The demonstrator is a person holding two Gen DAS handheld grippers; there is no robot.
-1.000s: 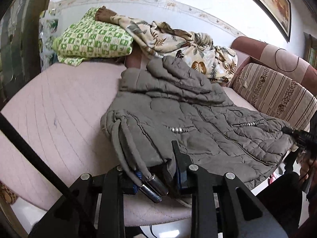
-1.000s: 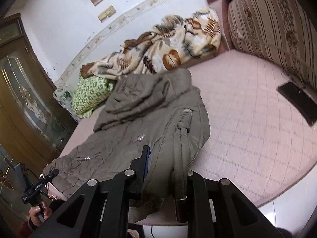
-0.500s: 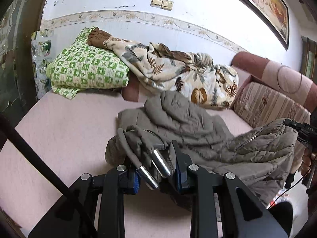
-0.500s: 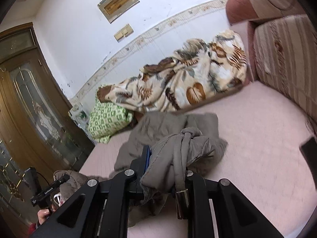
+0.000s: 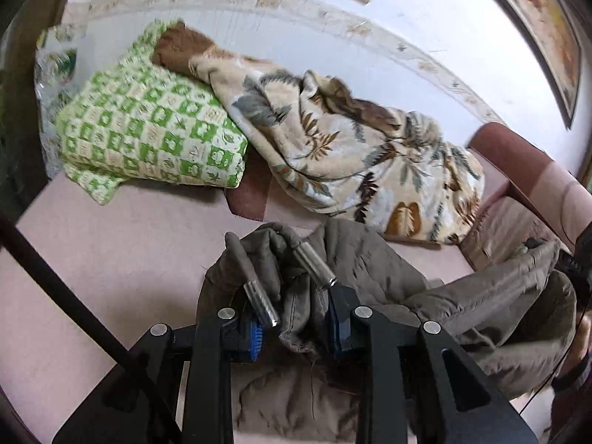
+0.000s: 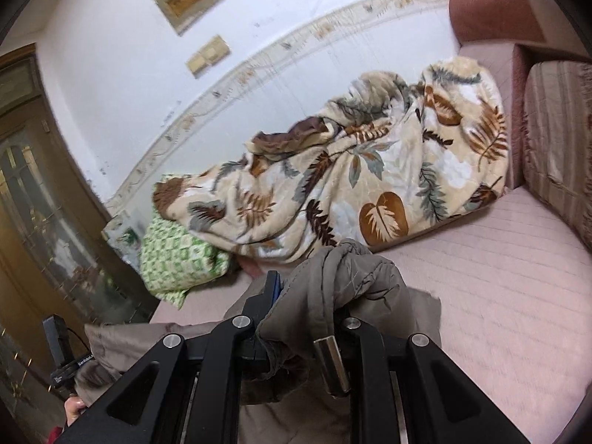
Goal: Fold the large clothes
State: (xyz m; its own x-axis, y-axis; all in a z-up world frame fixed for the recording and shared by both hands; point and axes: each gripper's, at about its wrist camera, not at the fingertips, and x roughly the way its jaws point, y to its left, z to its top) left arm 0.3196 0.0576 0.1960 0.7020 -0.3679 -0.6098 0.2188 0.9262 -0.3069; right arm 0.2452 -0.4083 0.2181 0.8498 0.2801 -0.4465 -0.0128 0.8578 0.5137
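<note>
A grey-brown quilted jacket [image 5: 462,296] lies on the pink bed [image 5: 122,244]. My left gripper [image 5: 296,329] is shut on a bunched corner of the jacket, with drawcord ends [image 5: 261,301] and their metal tips hanging over the fingers. My right gripper [image 6: 307,318] is shut on the other bunched corner of the jacket [image 6: 355,281], with a metal-tipped cord [image 6: 331,362] draped over it. Both corners are lifted above the bed, and the jacket sags between them.
A green checked pillow [image 5: 148,137] and a leaf-print blanket [image 5: 351,148] lie against the wall at the back. A striped sofa cushion [image 6: 555,140] stands at the right. A wooden door [image 6: 33,199] is at the left.
Both grippers have lifted the jacket's bottom corners and carried them forward toward the blanket and pillow. The jacket has gone from flat to bunched and doubled over.
</note>
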